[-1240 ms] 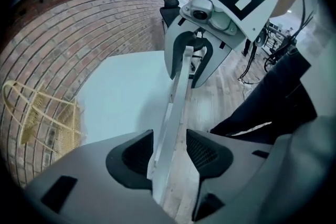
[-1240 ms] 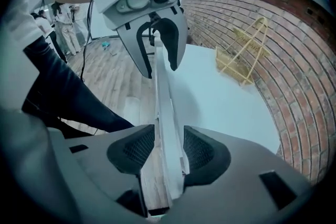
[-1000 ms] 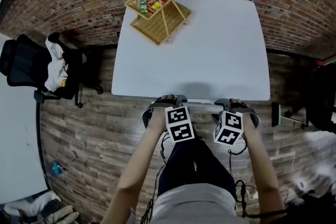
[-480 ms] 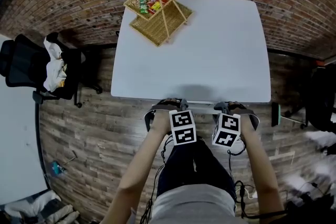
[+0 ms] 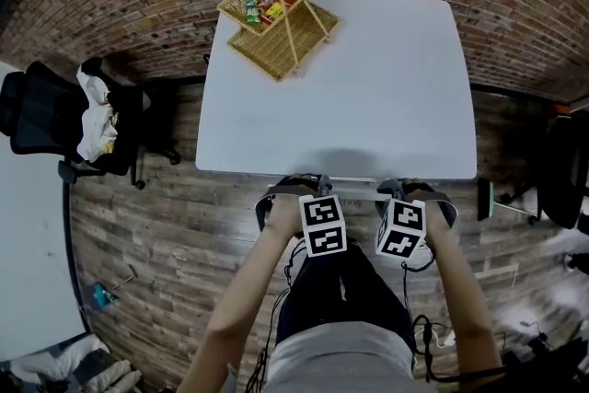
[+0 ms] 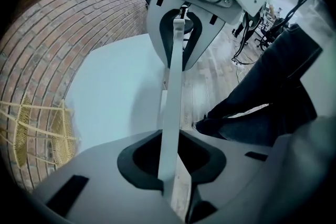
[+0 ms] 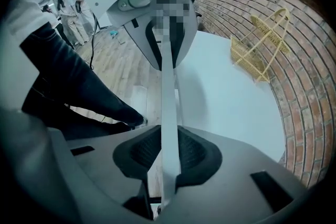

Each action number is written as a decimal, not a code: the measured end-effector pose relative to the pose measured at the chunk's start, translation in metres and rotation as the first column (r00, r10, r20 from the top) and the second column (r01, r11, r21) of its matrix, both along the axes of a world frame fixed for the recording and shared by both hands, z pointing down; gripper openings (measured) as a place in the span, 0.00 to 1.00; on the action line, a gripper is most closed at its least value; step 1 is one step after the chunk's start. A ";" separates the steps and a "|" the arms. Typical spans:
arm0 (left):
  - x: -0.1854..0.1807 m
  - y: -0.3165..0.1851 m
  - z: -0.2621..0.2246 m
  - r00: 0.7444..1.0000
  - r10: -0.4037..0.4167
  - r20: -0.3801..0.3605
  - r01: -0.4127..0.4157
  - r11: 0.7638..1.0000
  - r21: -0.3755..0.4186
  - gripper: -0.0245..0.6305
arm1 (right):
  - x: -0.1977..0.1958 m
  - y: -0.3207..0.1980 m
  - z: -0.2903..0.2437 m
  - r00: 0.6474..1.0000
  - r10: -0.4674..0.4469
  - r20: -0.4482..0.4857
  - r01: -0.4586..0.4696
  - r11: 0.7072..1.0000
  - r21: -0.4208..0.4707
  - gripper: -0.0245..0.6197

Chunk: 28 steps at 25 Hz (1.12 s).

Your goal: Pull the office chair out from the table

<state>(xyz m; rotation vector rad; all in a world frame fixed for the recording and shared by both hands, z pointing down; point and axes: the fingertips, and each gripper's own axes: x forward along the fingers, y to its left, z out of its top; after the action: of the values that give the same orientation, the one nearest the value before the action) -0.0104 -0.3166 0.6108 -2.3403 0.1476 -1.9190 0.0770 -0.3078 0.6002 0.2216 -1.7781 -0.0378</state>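
The office chair is tucked under the white table (image 5: 368, 87); only its pale top rail (image 5: 354, 194) shows, along the table's near edge. My left gripper (image 5: 293, 196) grips the rail's left end, and its jaws are still closing on it. My right gripper (image 5: 414, 195) is shut on the right end. In the left gripper view the rail (image 6: 173, 97) runs as a thin strip between my left gripper's (image 6: 170, 160) dark pads to the right gripper at the top. The right gripper view mirrors this: the rail (image 7: 168, 97) lies clamped in my right gripper (image 7: 168, 157). The seat is hidden.
A wicker basket (image 5: 274, 9) with snack packets stands on the table's far left corner. A black office chair (image 5: 55, 120) draped with white cloth stands at the left, another dark chair (image 5: 561, 179) at the right. A brick wall runs behind the table; the floor is wood planks.
The jaws of both grippers have closed in from wide open onto the chair's top rail. Both hands have stayed almost where they were.
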 end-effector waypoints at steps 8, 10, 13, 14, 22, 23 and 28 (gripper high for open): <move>0.000 -0.001 0.000 1.000 -0.007 0.015 0.007 1.000 -0.002 0.17 | 0.001 -0.001 0.000 1.000 0.004 0.015 -0.004 1.000 0.008 0.17; 0.000 0.000 0.001 1.000 -0.008 0.019 0.008 1.000 0.002 0.17 | 0.000 0.000 0.000 1.000 0.007 0.020 -0.008 1.000 0.005 0.17; 0.000 0.003 0.001 1.000 -0.013 0.022 0.013 1.000 0.004 0.17 | 0.000 0.003 0.000 0.999 0.013 0.031 -0.013 1.000 0.001 0.17; -0.001 0.005 0.000 1.000 -0.014 0.025 0.014 1.000 0.001 0.17 | 0.000 0.005 0.000 0.999 0.013 0.033 -0.013 1.000 -0.001 0.17; -0.003 0.027 0.000 0.999 -0.019 0.032 0.019 1.000 0.005 0.17 | -0.003 0.025 -0.001 0.999 0.013 0.038 -0.012 1.000 -0.019 0.17; -0.004 0.031 0.001 0.999 -0.018 0.036 0.018 1.000 -0.001 0.17 | -0.004 0.029 -0.001 0.999 0.011 0.038 -0.011 1.000 -0.022 0.17; -0.007 0.044 0.001 0.999 -0.017 0.043 0.018 1.000 -0.003 0.17 | -0.006 0.041 -0.001 0.999 0.015 0.041 -0.014 1.000 -0.012 0.17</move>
<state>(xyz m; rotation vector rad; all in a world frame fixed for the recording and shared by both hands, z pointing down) -0.0172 -0.2730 0.6115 -2.3058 0.1618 -1.9773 0.0705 -0.2663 0.5987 0.2283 -1.8173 -0.0125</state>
